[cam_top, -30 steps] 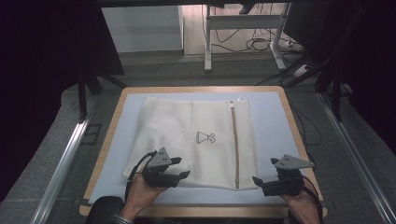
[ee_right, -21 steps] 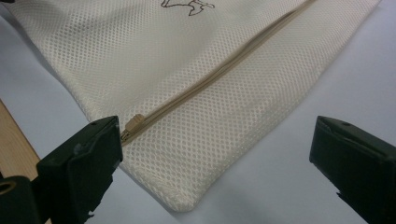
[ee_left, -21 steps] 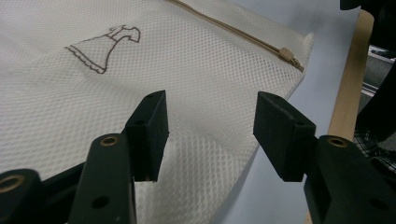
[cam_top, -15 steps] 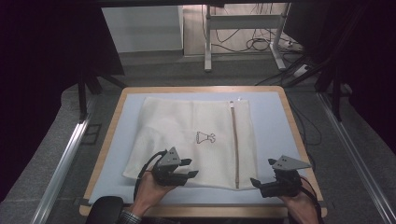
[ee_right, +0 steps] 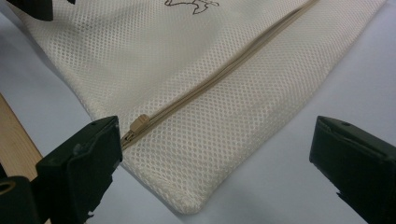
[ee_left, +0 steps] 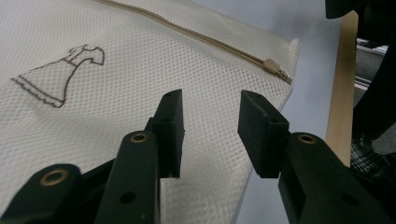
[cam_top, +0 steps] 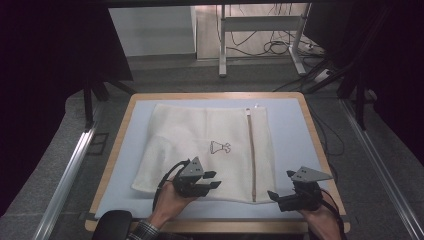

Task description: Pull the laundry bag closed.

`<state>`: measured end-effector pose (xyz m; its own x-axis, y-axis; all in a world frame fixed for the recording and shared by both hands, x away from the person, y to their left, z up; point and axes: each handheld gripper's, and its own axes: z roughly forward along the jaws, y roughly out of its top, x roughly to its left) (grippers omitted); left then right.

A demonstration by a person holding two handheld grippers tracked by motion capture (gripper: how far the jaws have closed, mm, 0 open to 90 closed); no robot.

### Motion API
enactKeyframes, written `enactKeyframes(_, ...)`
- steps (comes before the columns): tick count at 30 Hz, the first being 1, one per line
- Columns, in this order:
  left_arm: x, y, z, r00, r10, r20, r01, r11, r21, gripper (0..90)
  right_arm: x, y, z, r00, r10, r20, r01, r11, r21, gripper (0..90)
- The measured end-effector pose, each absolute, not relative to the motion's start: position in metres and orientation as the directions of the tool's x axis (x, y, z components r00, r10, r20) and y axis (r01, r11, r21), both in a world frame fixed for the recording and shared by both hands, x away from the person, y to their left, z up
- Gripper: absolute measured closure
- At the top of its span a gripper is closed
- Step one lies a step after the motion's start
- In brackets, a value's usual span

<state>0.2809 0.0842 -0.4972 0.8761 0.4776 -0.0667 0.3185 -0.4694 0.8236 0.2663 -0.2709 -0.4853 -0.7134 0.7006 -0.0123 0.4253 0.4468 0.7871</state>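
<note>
Hovering: left hand-held gripper (cam_top: 212,180) over mesh bag (cam_top: 210,145) | jaws closing, nothing gripped

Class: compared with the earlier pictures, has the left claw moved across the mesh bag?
Yes. The left claw has slid right, toward the zipper of the mesh bag, its jaws closing on nothing.

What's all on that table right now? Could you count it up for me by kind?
Mesh laundry bag, cream, with a zipper and a small dress drawing: 1
Hand-held gripper: 2, the left gripper above the bag and the right gripper beside it
Blue table mat under the bag: 1
Total: 4
</note>
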Motion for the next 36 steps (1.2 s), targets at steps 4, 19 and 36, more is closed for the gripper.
enactKeyframes(4,0.283,0.076,-0.499,0.886,0.460,-0.060,0.306,-0.484,0.820,66.2,0.267,-0.271,-0.485,-0.714,0.700,-0.012,0.428,0.450,0.784,2.6)
enactKeyframes(19,0.290,0.049,-0.504,0.906,0.417,-0.078,0.302,-0.505,0.808,85.3,0.267,-0.270,-0.486,-0.722,0.692,-0.027,0.422,0.471,0.775,2.4)
enactKeyframes(36,0.292,0.019,-0.516,0.928,0.362,-0.083,0.282,-0.542,0.792,87.5,0.267,-0.270,-0.486,-0.724,0.689,-0.019,0.428,0.471,0.772,2.6)
